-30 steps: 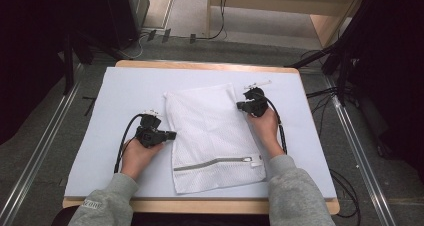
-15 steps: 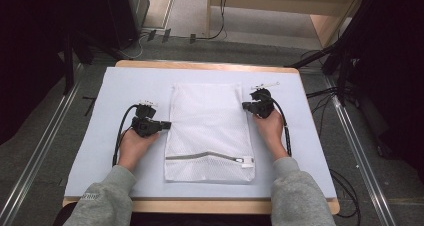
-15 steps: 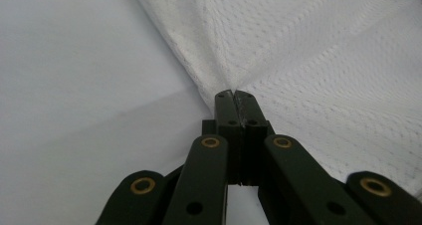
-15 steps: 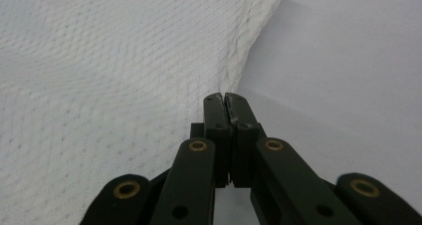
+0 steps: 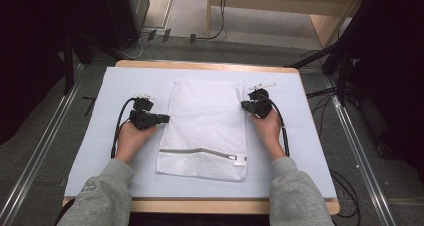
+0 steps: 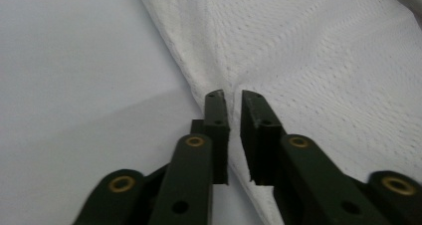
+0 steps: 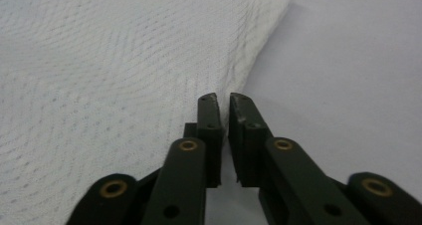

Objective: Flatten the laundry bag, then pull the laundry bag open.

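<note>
A white mesh laundry bag (image 5: 207, 126) lies flat and straight on the white mat (image 5: 300, 151), its grey zipper (image 5: 200, 152) near the person's side. My left gripper (image 5: 166, 118) is at the bag's left edge, my right gripper (image 5: 243, 105) at its right edge. In the left gripper view the jaws (image 6: 232, 98) stand a narrow gap apart, with the mesh edge (image 6: 323, 51) running between them, not pinched. The right gripper view shows the same: jaws (image 7: 223, 101) slightly parted over the bag's edge (image 7: 99, 60). Both pairs of jaws have just been opening.
The mat covers a wooden table (image 5: 200, 206). Cables (image 5: 119, 131) trail from both grippers across the mat. Metal rails (image 5: 40, 156) and floor cables run beside the table; dark equipment stands at the left and right.
The bag, skewed and rumpled a second ago, now lies flat and square. My left gripper moved outward to the left with the bag's edge. The right hand stayed put.
</note>
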The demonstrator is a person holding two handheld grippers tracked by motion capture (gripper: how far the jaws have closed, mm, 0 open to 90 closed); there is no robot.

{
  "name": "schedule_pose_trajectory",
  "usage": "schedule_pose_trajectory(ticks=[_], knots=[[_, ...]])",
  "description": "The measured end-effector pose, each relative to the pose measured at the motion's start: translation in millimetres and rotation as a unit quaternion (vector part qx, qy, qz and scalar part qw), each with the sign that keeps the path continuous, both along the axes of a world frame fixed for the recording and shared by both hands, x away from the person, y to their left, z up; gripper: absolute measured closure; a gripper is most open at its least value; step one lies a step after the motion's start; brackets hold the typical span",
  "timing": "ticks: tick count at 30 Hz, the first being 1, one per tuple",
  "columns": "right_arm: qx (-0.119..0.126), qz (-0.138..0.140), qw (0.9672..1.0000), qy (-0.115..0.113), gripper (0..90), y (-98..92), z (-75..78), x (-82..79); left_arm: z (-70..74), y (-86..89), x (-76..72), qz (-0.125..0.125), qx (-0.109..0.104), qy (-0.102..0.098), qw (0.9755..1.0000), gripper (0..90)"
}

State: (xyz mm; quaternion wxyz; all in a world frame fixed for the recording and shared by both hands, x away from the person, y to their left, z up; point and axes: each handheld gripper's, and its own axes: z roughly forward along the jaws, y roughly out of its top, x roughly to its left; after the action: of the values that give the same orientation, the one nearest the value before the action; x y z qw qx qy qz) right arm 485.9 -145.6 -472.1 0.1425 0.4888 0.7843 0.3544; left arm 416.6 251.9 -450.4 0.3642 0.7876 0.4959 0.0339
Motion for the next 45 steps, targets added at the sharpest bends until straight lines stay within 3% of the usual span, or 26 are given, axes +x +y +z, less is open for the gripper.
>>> schedule_pose_trajectory(ticks=[5,8,18,28,36,45], knots=[[0.019,0.008,0.9998,0.005,72.8,-3.5,3.2,-2.7,6.0,1.5,-4.1,-0.01,-0.011,-0.001,0.9999,66.9],[0.027,0.016,0.9995,0.005,67.8,-4.5,4.7,-4.1,8.4,-0.9,-7.3,-0.02,-0.001,-0.006,0.9998,59.8],[0.042,0.028,0.9987,0.006,60.6,-9.3,12.0,-18.0,19.2,-5.7,-16.5,-0.046,-0.009,-0.013,0.9988,45.8],[0.062,0.058,0.9964,-0.004,55.5,-15.8,26.4,-60.3,29.8,-23.7,-29.1,-0.085,-0.008,-0.023,0.9961,40.7],[0.047,0.083,0.9954,-0.004,57.3,-14.5,24.6,-92.5,32.1,-38.5,-33.0,-0.107,-0.007,-0.027,0.9938,40.4],[0.058,0.089,0.9943,0.001,57.8,-19.5,23.5,-121.7,34.7,-52.8,-41.7,-0.126,-0.009,-0.03,0.9916,40.3]])
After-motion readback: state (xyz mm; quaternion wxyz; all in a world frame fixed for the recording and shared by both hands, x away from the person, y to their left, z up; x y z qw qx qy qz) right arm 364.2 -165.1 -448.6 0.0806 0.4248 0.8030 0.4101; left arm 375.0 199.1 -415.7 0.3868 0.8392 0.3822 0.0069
